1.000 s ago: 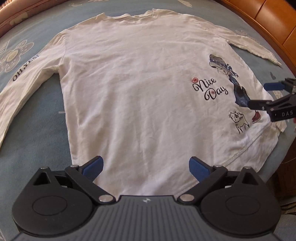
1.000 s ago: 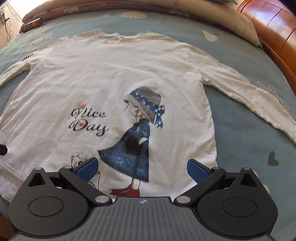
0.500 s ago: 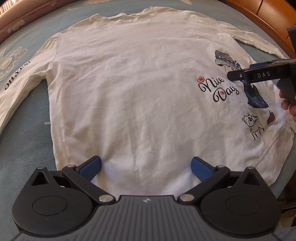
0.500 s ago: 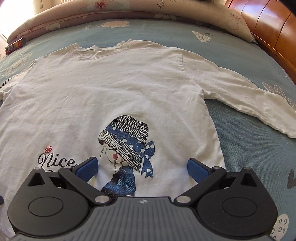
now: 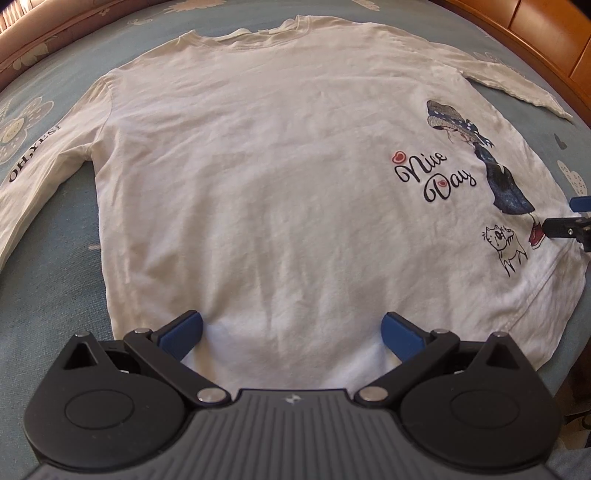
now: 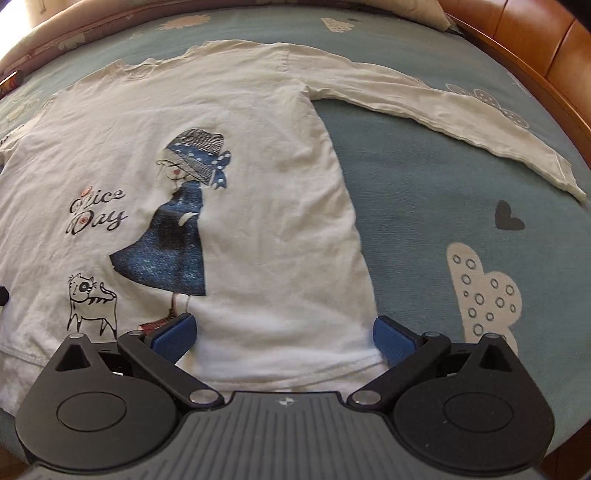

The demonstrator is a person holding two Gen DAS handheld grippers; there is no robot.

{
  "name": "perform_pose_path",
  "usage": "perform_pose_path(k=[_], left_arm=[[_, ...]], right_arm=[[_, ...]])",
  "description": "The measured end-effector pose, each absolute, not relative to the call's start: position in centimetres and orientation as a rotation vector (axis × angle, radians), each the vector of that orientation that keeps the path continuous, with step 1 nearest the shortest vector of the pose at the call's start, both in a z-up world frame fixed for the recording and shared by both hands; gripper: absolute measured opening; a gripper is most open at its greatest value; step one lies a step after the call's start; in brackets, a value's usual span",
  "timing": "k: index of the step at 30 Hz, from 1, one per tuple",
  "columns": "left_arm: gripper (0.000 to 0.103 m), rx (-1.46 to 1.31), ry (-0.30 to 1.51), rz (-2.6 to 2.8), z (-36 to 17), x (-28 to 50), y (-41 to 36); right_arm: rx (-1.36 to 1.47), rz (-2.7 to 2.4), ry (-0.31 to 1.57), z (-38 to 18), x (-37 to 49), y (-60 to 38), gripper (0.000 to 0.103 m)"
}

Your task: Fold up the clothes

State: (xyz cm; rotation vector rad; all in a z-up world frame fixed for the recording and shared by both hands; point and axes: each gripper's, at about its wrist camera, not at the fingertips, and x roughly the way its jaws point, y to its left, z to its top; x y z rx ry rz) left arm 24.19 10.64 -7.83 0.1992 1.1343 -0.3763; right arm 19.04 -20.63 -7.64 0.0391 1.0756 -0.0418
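A white long-sleeved shirt (image 5: 277, 166) lies flat and face up on a blue bedspread, both sleeves spread out; its print shows a girl in a blue dress and "Nice Day". My left gripper (image 5: 291, 328) hangs open over the shirt's hem, left of its middle. My right gripper (image 6: 284, 332) stands open over the hem at the shirt (image 6: 240, 129)'s right bottom corner, its blue pads straddling the side edge. The right gripper's fingertips (image 5: 565, 227) poke in at the right edge of the left wrist view. Neither gripper holds cloth.
The blue bedspread (image 6: 424, 206) has white flower and heart patterns. A wooden bed frame (image 6: 535, 48) curves along the right. A pillow edge (image 6: 417, 11) lies at the head. The right sleeve (image 6: 461, 118) stretches toward the frame, and the left sleeve (image 5: 33, 162) reads "OH, YES!".
The right gripper swung out over the shirt's print half a second ago and has since drawn back down to the hem corner. The left gripper stayed near the hem, shifting slightly.
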Motion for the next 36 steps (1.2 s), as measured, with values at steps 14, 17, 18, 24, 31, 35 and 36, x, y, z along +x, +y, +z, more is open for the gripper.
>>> perform_pose_path(k=[14, 17, 18, 24, 31, 35, 36], left_arm=[[0.103, 0.213, 1.11, -0.397, -7.9, 23.9, 10.9], [0.103, 0.216, 1.098, -0.399, -7.9, 23.7, 10.9], [0.103, 0.217, 1.097, -0.397, -7.9, 23.7, 10.8], [0.102, 0.285, 1.081, -0.394, -7.3, 23.5, 10.2], [0.103, 0.36, 1.065, -0.483, -7.2, 19.6, 10.4], [0.102, 0.304, 1.107, -0.451, -7.3, 18.2, 11.6], [0.102, 0.294, 1.122, -0.446, -7.3, 17.7, 12.0]], right_arm=[[-0.048, 0.063, 1.084, -8.4, 16.4, -17.6, 0.103], [-0.089, 0.047, 1.137, -8.2, 16.2, -17.6, 0.103], [-0.093, 0.044, 1.139, -7.8, 16.3, -17.4, 0.103], [-0.114, 0.173, 1.03, -6.6, 18.4, -13.1, 0.103], [-0.113, 0.217, 1.024, -9.0, 19.2, -11.4, 0.103], [-0.116, 0.225, 1.026, -9.0, 19.1, -11.5, 0.103], [-0.117, 0.226, 1.03, -9.0, 19.2, -11.5, 0.103]])
